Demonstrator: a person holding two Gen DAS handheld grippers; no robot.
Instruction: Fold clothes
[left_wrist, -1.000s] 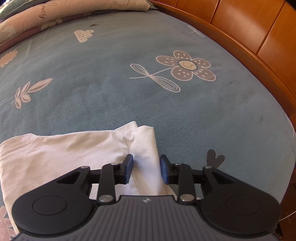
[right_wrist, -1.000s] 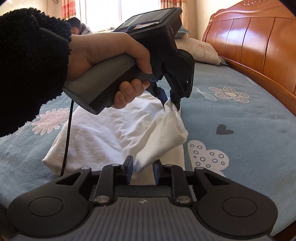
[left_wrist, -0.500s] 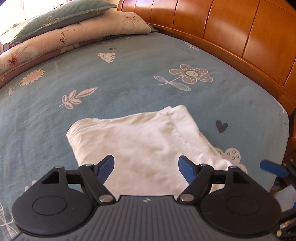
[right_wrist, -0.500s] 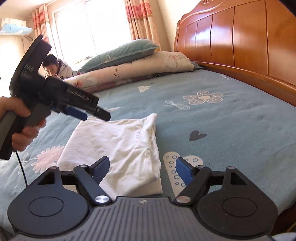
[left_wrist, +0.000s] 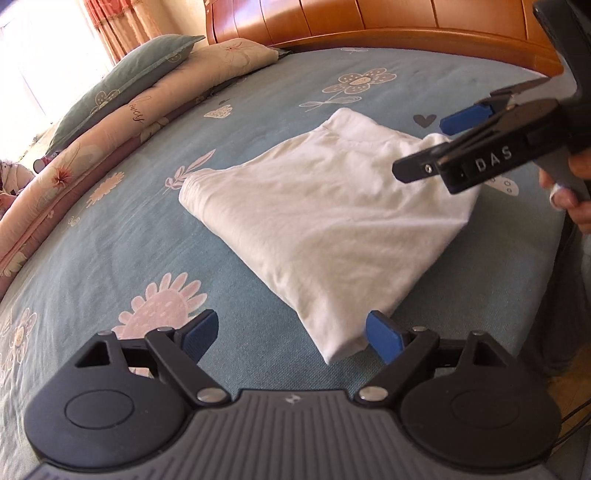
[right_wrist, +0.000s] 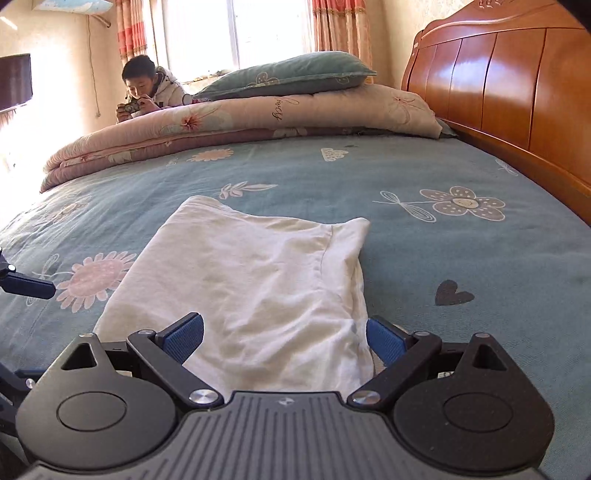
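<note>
A folded white garment lies flat on the blue flowered bed sheet. My left gripper hovers at the garment's near corner, jaws wide and still opening, pads clear of the cloth. My right gripper stands over the garment's near edge, jaws wide and still opening, cloth lying below and between them but not pinched. The right gripper's black body also shows in the left wrist view, above the garment's right side. A left fingertip pokes in at the left edge of the right wrist view.
A rolled quilt with a green pillow on it runs along the far side of the bed. A wooden headboard bounds the right side. A person sits behind the quilt by the window.
Both grippers let go of the white garment and opened wide. The garment dropped flat into a folded rectangle. My left gripper swung away round to the garment's other side; the right one pulled back slightly.
</note>
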